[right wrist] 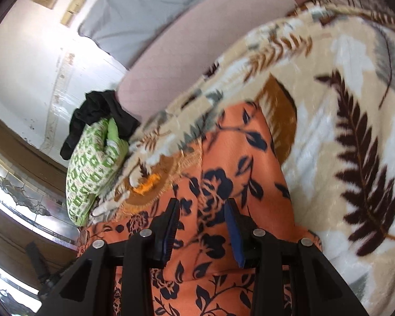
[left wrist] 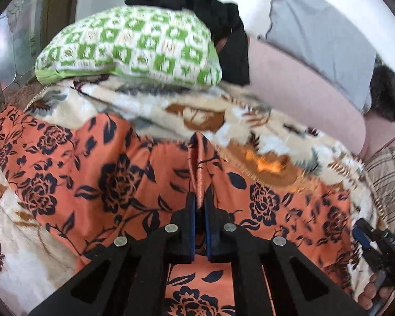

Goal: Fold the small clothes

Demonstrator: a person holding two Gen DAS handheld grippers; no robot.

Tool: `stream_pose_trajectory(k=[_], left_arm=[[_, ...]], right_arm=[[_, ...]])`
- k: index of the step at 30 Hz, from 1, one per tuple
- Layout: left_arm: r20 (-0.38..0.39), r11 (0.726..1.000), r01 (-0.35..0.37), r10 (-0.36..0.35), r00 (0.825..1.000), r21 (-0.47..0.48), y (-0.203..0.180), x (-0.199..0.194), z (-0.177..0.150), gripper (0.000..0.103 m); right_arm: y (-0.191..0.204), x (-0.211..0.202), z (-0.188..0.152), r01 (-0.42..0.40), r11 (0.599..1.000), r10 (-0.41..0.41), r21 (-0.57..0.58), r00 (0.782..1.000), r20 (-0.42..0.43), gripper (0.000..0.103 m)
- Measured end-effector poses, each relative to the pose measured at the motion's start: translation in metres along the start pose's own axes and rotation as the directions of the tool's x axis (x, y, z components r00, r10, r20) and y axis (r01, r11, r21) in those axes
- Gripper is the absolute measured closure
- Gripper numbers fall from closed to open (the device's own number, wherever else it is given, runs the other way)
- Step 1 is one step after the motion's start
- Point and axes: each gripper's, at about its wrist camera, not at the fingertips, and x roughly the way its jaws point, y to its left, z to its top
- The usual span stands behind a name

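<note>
An orange garment with dark floral print (left wrist: 113, 179) lies spread on a leaf-patterned blanket (left wrist: 150, 105). My left gripper (left wrist: 200, 200) is shut on a raised fold of this orange garment, which stands up between the pads. In the right wrist view the same orange garment (right wrist: 223, 184) lies under my right gripper (right wrist: 201, 210), whose jaws stand open just above the cloth with nothing between them. The right gripper also shows at the right edge of the left wrist view (left wrist: 379, 242).
A green and white patterned pillow (left wrist: 134, 47) lies behind the garment with a black cloth (left wrist: 223, 26) on it. A pink cushion (left wrist: 302, 87) and a grey pillow (left wrist: 324, 34) lie at the back right. A white wall (right wrist: 39, 60) is beyond.
</note>
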Motion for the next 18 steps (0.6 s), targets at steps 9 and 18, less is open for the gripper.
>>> stream_pose_trajectory(k=[9,18], left_arm=[[-0.063,0.992,-0.116,0.113,0.992,-0.047,0.035,0.015,-0.005,0.098],[-0.060,0.947,-0.209,0.200,0.978,-0.244,0.083,-0.006,-0.003,0.053]], right_arm=[[-0.011,0.036,-0.008,0.032,0.999,-0.026,0.028,0.982,-0.186,0.064],[0.023,0.026,-0.017,-0.062,0.994,0.052,-0.087,0.992,-0.113,0.026]])
